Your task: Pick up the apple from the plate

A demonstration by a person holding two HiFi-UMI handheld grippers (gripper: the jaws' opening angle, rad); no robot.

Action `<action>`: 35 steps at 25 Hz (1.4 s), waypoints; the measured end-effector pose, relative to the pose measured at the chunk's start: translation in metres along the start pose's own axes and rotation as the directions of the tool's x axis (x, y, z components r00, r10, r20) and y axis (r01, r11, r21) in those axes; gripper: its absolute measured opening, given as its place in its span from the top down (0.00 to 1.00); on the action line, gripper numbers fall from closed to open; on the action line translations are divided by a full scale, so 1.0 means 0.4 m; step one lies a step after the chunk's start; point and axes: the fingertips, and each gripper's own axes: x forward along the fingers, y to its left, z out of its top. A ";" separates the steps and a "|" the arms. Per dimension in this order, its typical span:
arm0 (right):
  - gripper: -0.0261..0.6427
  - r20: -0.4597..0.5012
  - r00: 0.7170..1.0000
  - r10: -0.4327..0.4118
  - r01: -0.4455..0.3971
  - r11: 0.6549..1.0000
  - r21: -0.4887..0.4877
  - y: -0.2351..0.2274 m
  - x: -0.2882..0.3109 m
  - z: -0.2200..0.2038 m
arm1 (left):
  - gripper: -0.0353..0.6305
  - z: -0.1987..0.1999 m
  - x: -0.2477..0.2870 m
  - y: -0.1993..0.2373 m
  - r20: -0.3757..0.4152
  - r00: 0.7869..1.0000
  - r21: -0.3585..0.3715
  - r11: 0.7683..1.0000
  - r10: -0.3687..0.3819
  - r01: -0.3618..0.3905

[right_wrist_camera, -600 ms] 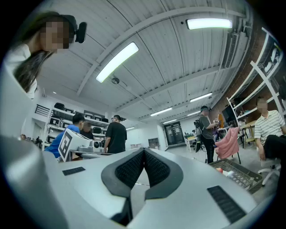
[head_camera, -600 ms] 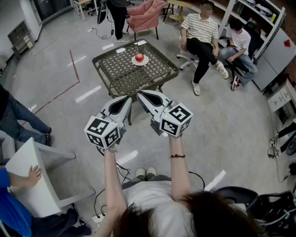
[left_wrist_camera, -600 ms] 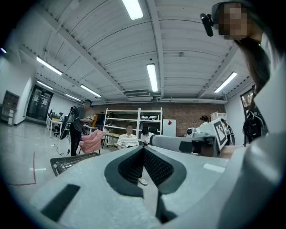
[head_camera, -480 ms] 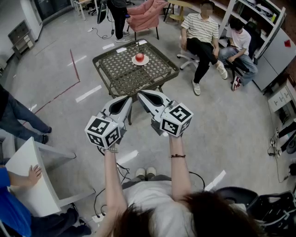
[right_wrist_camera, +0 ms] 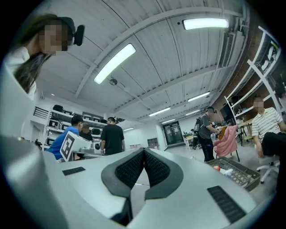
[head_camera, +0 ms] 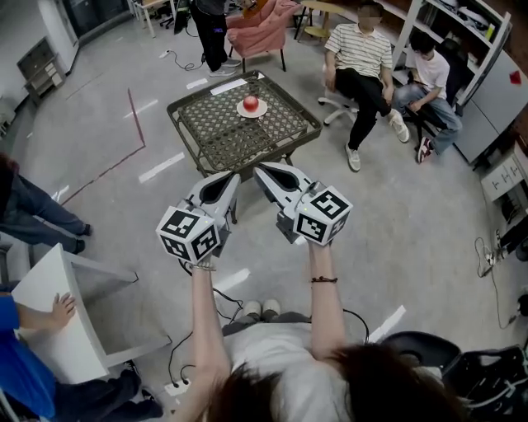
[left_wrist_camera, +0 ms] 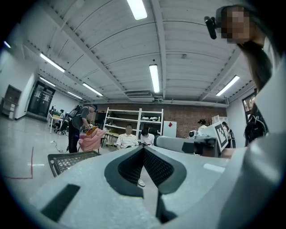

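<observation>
- Red apple (head_camera: 252, 102) sits on a plate (head_camera: 242, 110) on the mesh table (head_camera: 216, 138), well away.
- Left gripper (head_camera: 233, 177) and right gripper (head_camera: 260, 170) both clenched tight, empty.

Bright, even light fr ceiling tubes (left_wrist_camera: 154, 78); soft shadows; fisheye warp w/ dark corners (gripper views).

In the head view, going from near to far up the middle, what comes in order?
shoes → left gripper and right gripper, side by side → mesh table → plate holding the apple → pink chair
</observation>
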 end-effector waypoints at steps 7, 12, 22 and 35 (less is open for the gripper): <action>0.95 -0.008 1.000 -0.022 0.022 1.000 0.021 -0.041 -0.041 -0.026 | 0.93 -0.040 0.019 -0.026 0.000 1.000 -0.029 0.999 0.016 -0.016; 0.95 -0.011 1.000 -0.017 0.017 0.999 0.037 -0.063 -0.038 -0.031 | 0.93 -0.053 0.033 -0.016 -0.020 0.999 -0.033 0.998 0.048 -0.049; 0.95 0.005 1.000 -0.021 0.021 0.997 0.078 -0.130 -0.013 -0.039 | 0.93 -0.063 0.089 0.028 -0.058 0.996 -0.029 0.998 0.061 -0.063; 0.95 -0.012 0.996 -0.089 0.090 0.993 0.079 -0.301 0.069 -0.058 | 0.93 -0.072 0.271 0.138 -0.075 0.997 -0.041 0.999 -0.035 0.032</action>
